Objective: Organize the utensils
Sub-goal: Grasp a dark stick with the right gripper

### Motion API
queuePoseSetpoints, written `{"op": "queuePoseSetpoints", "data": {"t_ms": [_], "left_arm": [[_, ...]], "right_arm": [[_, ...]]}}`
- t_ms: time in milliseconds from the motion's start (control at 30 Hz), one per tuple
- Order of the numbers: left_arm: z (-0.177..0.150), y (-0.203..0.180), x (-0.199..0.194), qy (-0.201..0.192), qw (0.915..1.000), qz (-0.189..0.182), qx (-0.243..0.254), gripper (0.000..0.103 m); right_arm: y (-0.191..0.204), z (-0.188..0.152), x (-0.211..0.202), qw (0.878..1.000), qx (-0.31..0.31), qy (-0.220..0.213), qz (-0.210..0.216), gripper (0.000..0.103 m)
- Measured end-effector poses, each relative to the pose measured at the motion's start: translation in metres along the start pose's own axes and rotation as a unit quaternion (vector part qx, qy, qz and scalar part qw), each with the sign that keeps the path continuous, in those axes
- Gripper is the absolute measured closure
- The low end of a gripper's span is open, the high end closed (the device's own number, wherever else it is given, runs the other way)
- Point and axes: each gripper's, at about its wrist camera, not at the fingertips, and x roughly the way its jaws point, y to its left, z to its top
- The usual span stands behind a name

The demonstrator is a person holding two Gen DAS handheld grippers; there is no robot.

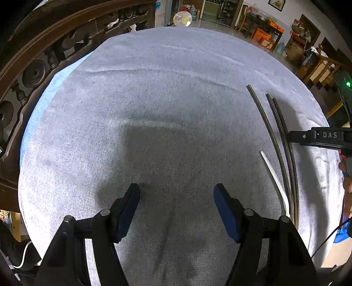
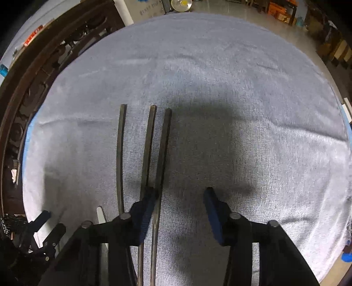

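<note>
chopsticks [image 2: 163, 151]: three dark ones, lengthwise away from me
white stick [image 1: 275, 176]: clearest in my left view
left gripper [image 1: 177, 192]: fingers apart, empty
right gripper [image 2: 180, 194]: fingers apart, one chopstick between

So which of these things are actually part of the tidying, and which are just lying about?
Part of the job:
- three dark slender chopsticks
- one white chopstick

Just there:
- grey cloth
- carved dark wooden furniture
- round lamp

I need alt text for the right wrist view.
Three long dark chopsticks lie side by side on a grey cloth-covered table. The open right gripper hangs over them, jaws apart, nothing gripped. A white stick lies lower left.
</note>
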Motion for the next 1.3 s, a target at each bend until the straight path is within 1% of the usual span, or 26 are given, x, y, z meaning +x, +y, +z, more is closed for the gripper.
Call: {"op": "queuePoseSetpoints", "data": {"t_ms": [67, 100, 133, 167, 200, 267, 333, 400, 433, 533, 633, 733, 800, 833, 867, 900, 933, 967, 1000, 1033, 1067, 1133, 1200, 1233, 1300], "left_arm": [[-0.004, -0.002, 0.001, -0.001, 1.0000, 0.000, 0.002, 0.033], [-0.004, -0.002, 0.001, 0.000, 1.0000, 0.000, 0.003, 0.033], [-0.004, -0.002, 0.001, 0.001, 1.0000, -0.001, 0.004, 0.033], [-0.003, -0.002, 0.001, 0.001, 1.0000, -0.002, 0.006, 0.033], [-0.002, -0.001, 0.001, 0.000, 1.0000, -0.002, 0.007, 0.033], [-0.006, -0.001, -0.003, 0.000, 1.0000, -0.005, 0.006, 0.033], [-0.005, 0.000, -0.002, 0.003, 0.9999, -0.008, 0.006, 0.033], [0.002, 0.000, 0.000, 0.005, 0.9999, -0.011, 0.009, 0.033], [0.004, -0.001, 0.001, 0.008, 0.9998, -0.015, 0.010, 0.033], [0.014, -0.003, 0.002, 0.021, 0.9994, -0.028, 0.007, 0.033], [0.026, -0.017, 0.006, 0.047, 0.9973, -0.055, 0.006, 0.033], [0.044, -0.035, 0.020, 0.095, 0.9919, -0.083, 0.011, 0.033], [0.053, -0.045, 0.027, 0.119, 0.9889, -0.088, 0.013, 0.033], [0.059, -0.048, 0.033, 0.134, 0.9864, -0.093, 0.014, 0.033], [0.066, -0.053, 0.040, 0.157, 0.9818, -0.106, 0.011, 0.033], [0.069, -0.055, 0.044, 0.172, 0.9791, -0.108, 0.009, 0.033], [0.073, -0.059, 0.047, 0.182, 0.9779, -0.103, 0.008, 0.034], [0.078, -0.064, 0.049, 0.189, 0.9770, -0.099, 0.012, 0.037], [0.082, -0.068, 0.052, 0.199, 0.9744, -0.104, 0.014, 0.039], [0.086, -0.072, 0.057, 0.210, 0.9719, -0.105, 0.013, 0.046], [0.091, -0.077, 0.061, 0.222, 0.9706, -0.093, 0.008, 0.051], [0.095, -0.084, 0.063, 0.227, 0.9709, -0.075, 0.012, 0.052], [0.100, -0.093, 0.068, 0.236, 0.9699, -0.057, 0.019, 0.054], [0.102, -0.099, 0.070, 0.240, 0.9692, -0.048, 0.026, 0.057], [0.103, -0.112, 0.072, 0.245, 0.9677, -0.031, 0.052, 0.057]], "right_arm": [[0.015, 0.007, 0.006, 1.000, -0.016, 0.008, -0.009, 0.068], [0.020, 0.008, 0.006, 1.000, -0.024, 0.013, -0.012, 0.070], [0.023, 0.010, 0.007, 0.999, -0.023, 0.019, -0.012, 0.073], [0.023, 0.010, 0.007, 1.000, -0.017, 0.021, -0.005, 0.082], [0.022, 0.012, 0.007, 1.000, -0.004, 0.025, 0.008, 0.085], [0.024, 0.018, 0.011, 0.999, 0.003, 0.030, 0.011, 0.084], [0.031, 0.020, 0.011, 0.999, -0.011, 0.030, -0.003, 0.085], [0.041, 0.020, 0.013, 0.999, -0.034, 0.031, -0.019, 0.091], [0.038, 0.019, 0.011, 0.999, -0.040, 0.031, -0.021, 0.096], [0.031, 0.011, 0.008, 0.997, -0.046, 0.030, -0.049, 0.096], [0.012, 0.003, 0.002, 0.997, -0.038, 0.034, -0.051, 0.096], [0.000, -0.003, -0.003, 0.998, -0.032, 0.034, -0.042, 0.096], [-0.005, -0.005, -0.004, 0.998, -0.029, 0.032, -0.034, 0.096], [-0.011, -0.007, -0.006, 0.999, -0.029, 0.031, -0.031, 0.096], [-0.018, -0.009, -0.009, 0.999, -0.030, 0.030, -0.028, 0.096], [-0.030, -0.010, -0.008, 0.999, -0.030, 0.030, -0.026, 0.096], [-0.032, -0.010, -0.008, 0.999, -0.030, 0.029, -0.022, 0.096], [-0.033, -0.009, -0.008, 0.999, -0.030, 0.028, -0.020, 0.096], [-0.035, -0.010, -0.008, 0.999, -0.029, 0.027, -0.016, 0.096], [-0.040, -0.011, -0.008, 0.999, -0.028, 0.026, -0.013, 0.096], [-0.045, -0.011, -0.008, 0.999, -0.027, 0.025, -0.010, 0.096], [-0.052, -0.013, -0.014, 0.999, -0.027, 0.023, -0.006, 0.096], [-0.053, -0.019, -0.010, 0.999, -0.028, 0.021, -0.004, 0.096], [-0.059, -0.020, -0.010, 0.999, -0.027, 0.020, -0.002, 0.096], [-0.062, -0.023, -0.012, 0.999, -0.026, 0.019, 0.002, 0.096]]}}
